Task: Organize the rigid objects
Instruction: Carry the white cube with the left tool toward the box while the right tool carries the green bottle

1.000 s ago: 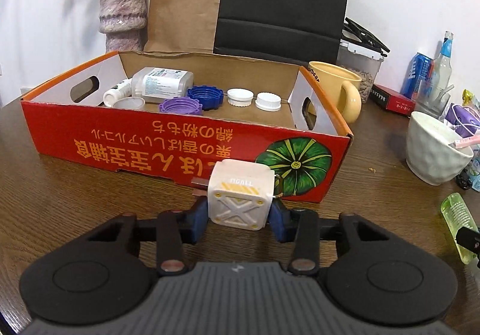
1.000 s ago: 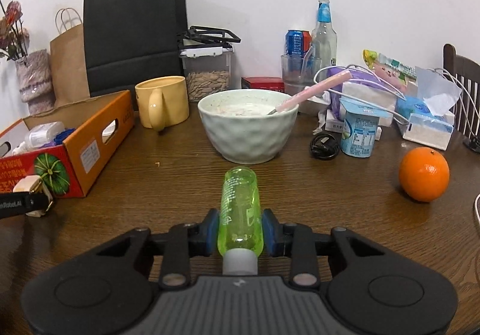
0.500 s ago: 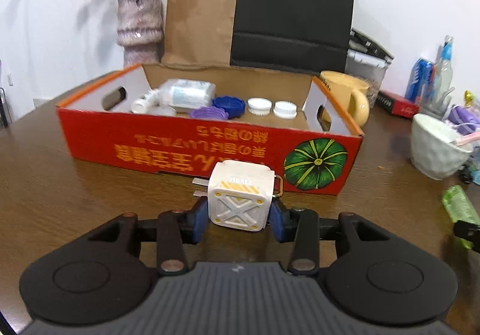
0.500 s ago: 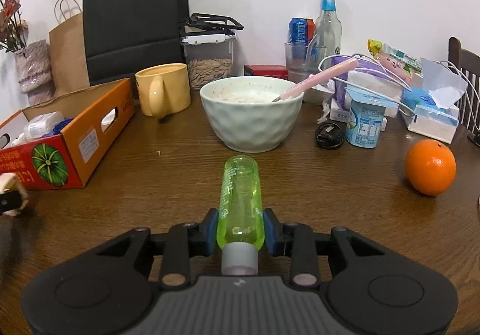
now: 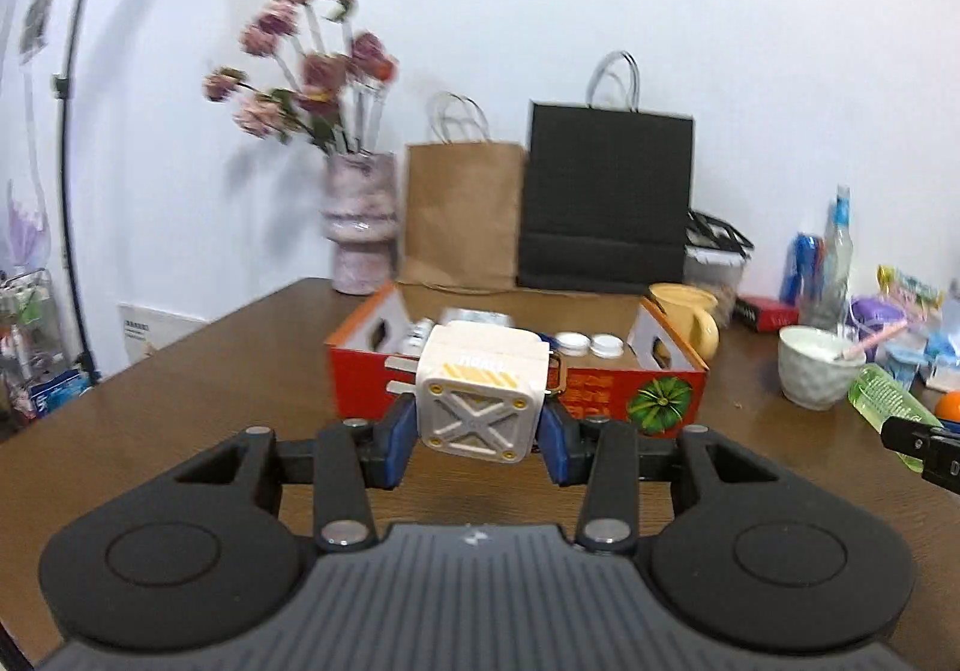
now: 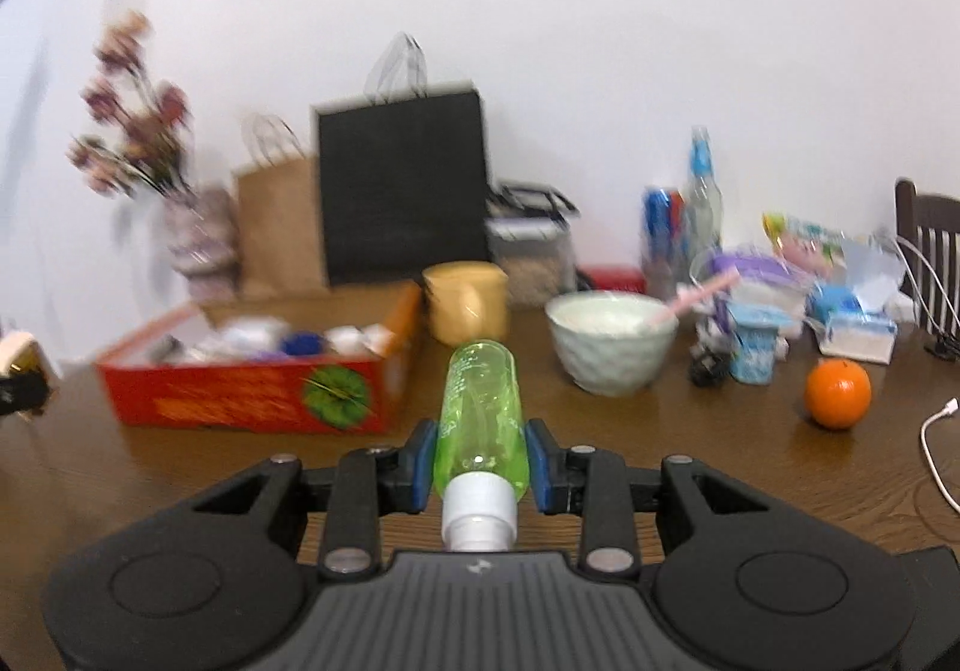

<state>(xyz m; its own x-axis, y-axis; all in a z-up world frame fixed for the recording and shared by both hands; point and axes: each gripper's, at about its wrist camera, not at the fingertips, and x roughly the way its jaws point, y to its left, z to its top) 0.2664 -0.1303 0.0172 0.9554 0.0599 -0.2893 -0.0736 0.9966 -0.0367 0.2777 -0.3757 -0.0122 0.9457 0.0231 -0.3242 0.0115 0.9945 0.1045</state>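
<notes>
The setting is a home dining area. Evidence: a brown wooden table [image 6: 750,467], a dark wooden chair [image 6: 927,245], a pink ceramic vase of dried flowers [image 5: 359,227], paper shopping bags, a yellow ceramic mug [image 6: 467,300], an orange fruit [image 6: 837,394].

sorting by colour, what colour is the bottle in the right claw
Translucent lime green bottle with a white cap, clearest in the right wrist view.
</notes>
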